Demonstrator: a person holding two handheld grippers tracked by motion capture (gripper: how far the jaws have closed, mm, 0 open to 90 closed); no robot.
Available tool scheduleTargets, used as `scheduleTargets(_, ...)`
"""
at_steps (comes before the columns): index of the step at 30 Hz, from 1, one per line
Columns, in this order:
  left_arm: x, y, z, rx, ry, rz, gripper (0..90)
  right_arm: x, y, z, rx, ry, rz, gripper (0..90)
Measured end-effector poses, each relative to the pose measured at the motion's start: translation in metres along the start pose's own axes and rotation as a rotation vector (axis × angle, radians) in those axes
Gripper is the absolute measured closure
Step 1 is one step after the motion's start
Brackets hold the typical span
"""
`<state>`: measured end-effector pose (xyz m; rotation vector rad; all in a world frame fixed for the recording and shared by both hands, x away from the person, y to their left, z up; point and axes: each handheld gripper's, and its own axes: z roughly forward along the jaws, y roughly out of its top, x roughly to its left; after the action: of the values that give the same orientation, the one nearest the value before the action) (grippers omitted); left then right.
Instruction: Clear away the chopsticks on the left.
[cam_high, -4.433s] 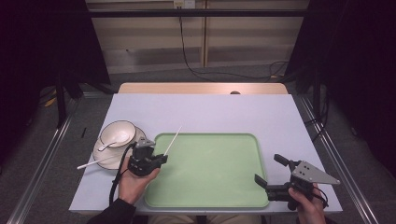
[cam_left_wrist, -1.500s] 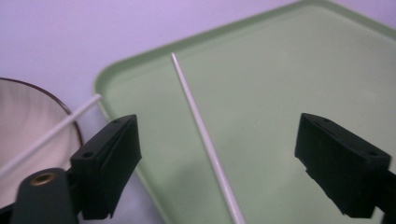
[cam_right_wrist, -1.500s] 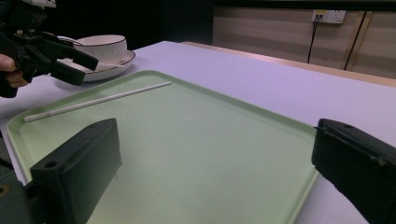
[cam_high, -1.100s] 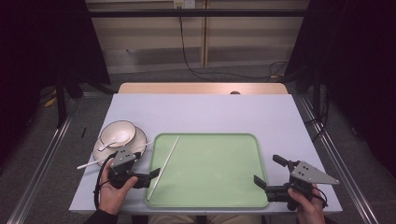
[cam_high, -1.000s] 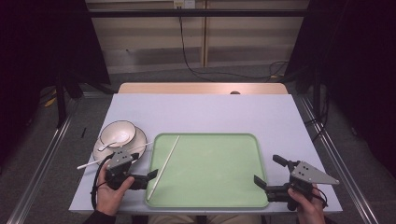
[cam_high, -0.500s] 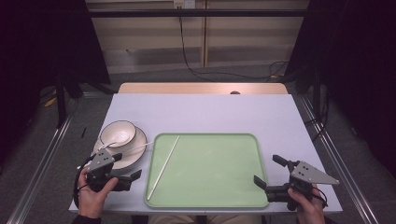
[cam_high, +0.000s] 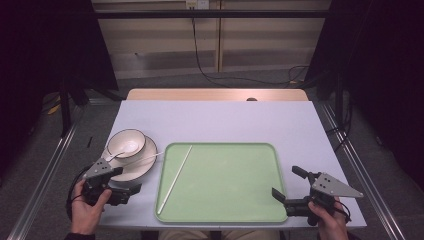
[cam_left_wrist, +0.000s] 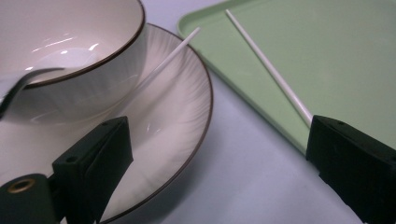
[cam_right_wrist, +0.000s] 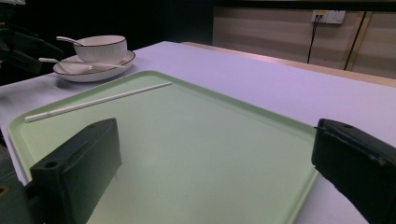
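The left gripper (cam_high: 131, 191) is empty, jaws apart, near the plate (cam_high: 146, 167). The second chopstick (cam_left_wrist: 164, 58) rests across this plate; approach low and grip its middle. The right gripper (cam_high: 283, 187) waits, jaws apart.

Overhead light is falling evenly on the table (cam_high: 240, 120), while the surroundings are sinking into near black. Soft glare is gleaming inside the bowl (cam_left_wrist: 70, 42) and on the plate (cam_left_wrist: 173, 121). In both gripper views the near jaws are blurring, and the far background is softening slightly.
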<state>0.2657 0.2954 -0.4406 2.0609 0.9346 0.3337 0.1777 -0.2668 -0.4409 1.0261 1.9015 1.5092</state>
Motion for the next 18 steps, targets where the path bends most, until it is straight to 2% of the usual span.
scheduleTargets(1, 0.002, -0.002, -0.002, -0.008, 0.000, -0.004, 6.5, 0.000, 0.000, 0.000, 0.001, 0.001, 0.002, 1.1)
scheduleTargets(3, 0.009, -0.005, -0.007, -0.008, -0.026, 0.010, 5.8, 0.000, 0.000, 0.000, 0.000, 0.001, -0.002, 1.1)
scheduleTargets(4, 0.011, -0.006, -0.008, -0.005, -0.015, 0.017, 5.8, 0.000, 0.000, 0.000, -0.002, -0.001, -0.004, 1.1)
scheduleTargets(7, 0.021, -0.010, -0.012, 0.006, 0.035, -0.006, 8.3, 0.000, 0.000, 0.001, 0.002, -0.002, -0.004, 1.1)
scheduleTargets(9, 0.023, -0.011, -0.013, 0.015, 0.039, -0.007, 8.3, 0.000, 0.000, 0.001, 0.001, -0.001, -0.004, 1.1)
scheduleTargets(11, 0.030, -0.012, -0.014, 0.010, 0.068, -0.009, 8.4, 0.000, 0.000, 0.001, 0.001, -0.003, -0.001, 1.1)
scheduleTargets(14, 0.033, -0.011, -0.014, 0.003, 0.067, -0.013, 8.4, 0.000, 0.000, 0.001, 0.001, -0.001, -0.003, 1.1)
scheduleTargets(18, 0.042, -0.009, -0.011, 0.025, 0.094, -0.017, 8.5, 0.000, 0.000, 0.001, 0.002, -0.002, -0.003, 1.1)
